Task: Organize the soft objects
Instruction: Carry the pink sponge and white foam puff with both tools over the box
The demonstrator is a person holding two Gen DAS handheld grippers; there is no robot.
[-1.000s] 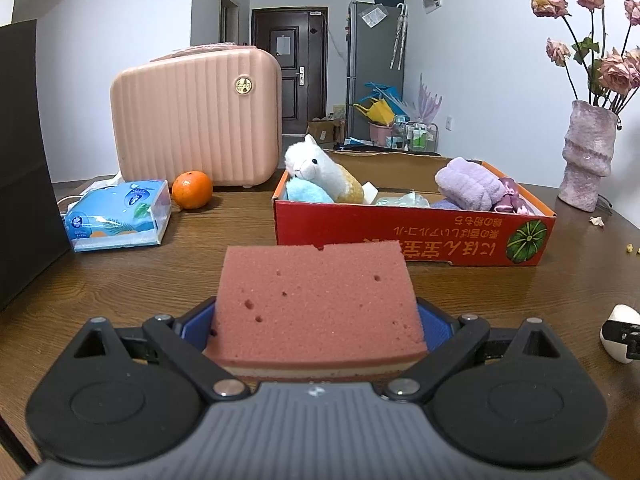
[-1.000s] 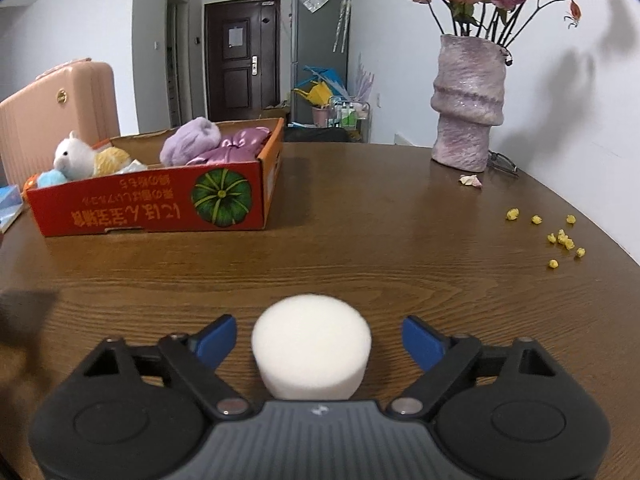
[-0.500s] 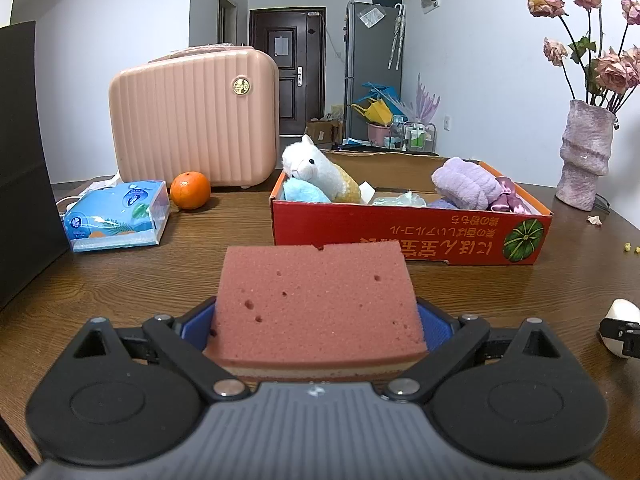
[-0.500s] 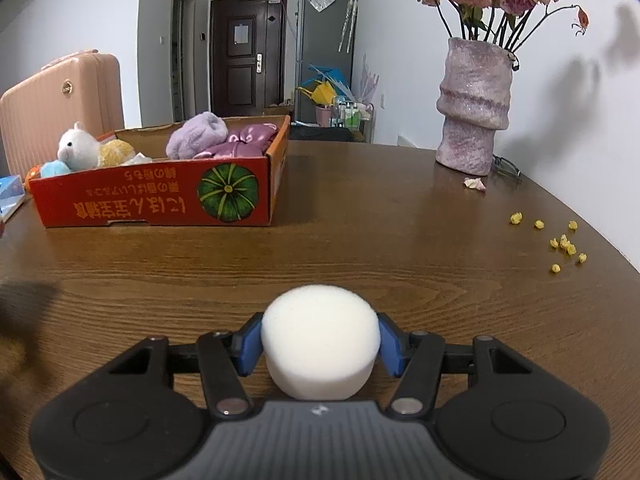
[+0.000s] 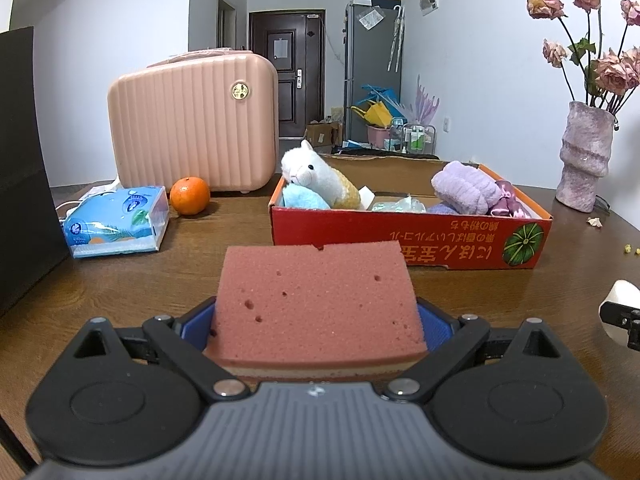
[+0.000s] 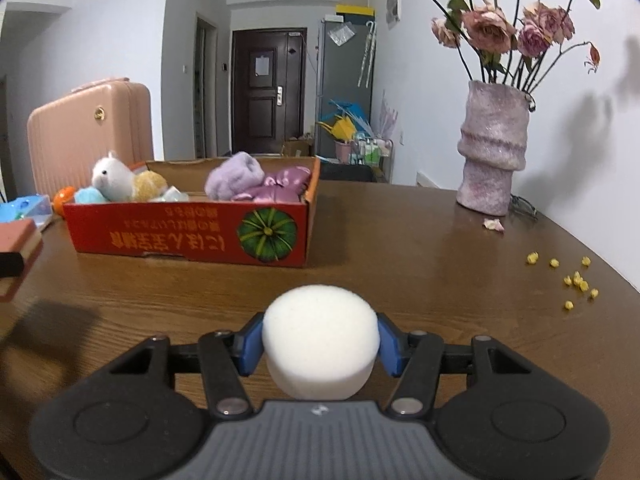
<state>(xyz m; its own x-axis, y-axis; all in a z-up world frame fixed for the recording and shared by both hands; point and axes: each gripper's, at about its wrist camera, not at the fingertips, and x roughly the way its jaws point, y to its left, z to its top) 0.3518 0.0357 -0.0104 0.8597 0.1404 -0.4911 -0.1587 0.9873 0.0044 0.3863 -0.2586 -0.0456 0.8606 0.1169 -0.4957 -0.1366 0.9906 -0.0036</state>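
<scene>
My left gripper (image 5: 316,320) is shut on a flat pink sponge (image 5: 316,292), its blue pads pressed against both sides, low over the wooden table. The right gripper (image 6: 320,344) is shut on a round white sponge (image 6: 320,332), squeezed between its blue pads. Ahead of both stands a red cardboard box (image 5: 400,236), also seen in the right wrist view (image 6: 180,236). It holds a white plush alpaca (image 5: 316,176), a purple rolled towel (image 5: 466,192) and other soft items. The pink sponge (image 6: 18,236) shows at the right wrist view's left edge.
A pink suitcase (image 5: 192,120), an orange (image 5: 189,195) and a tissue pack (image 5: 116,222) sit left of the box. A vase of dried roses (image 6: 492,152) stands at the back right, with yellow crumbs (image 6: 576,278) on the table near it. A dark panel (image 5: 24,168) borders the left side.
The right gripper's jaws came together onto the white sponge, which had sat loose between them, and its view tipped up slightly. The left gripper kept still with the pink sponge.
</scene>
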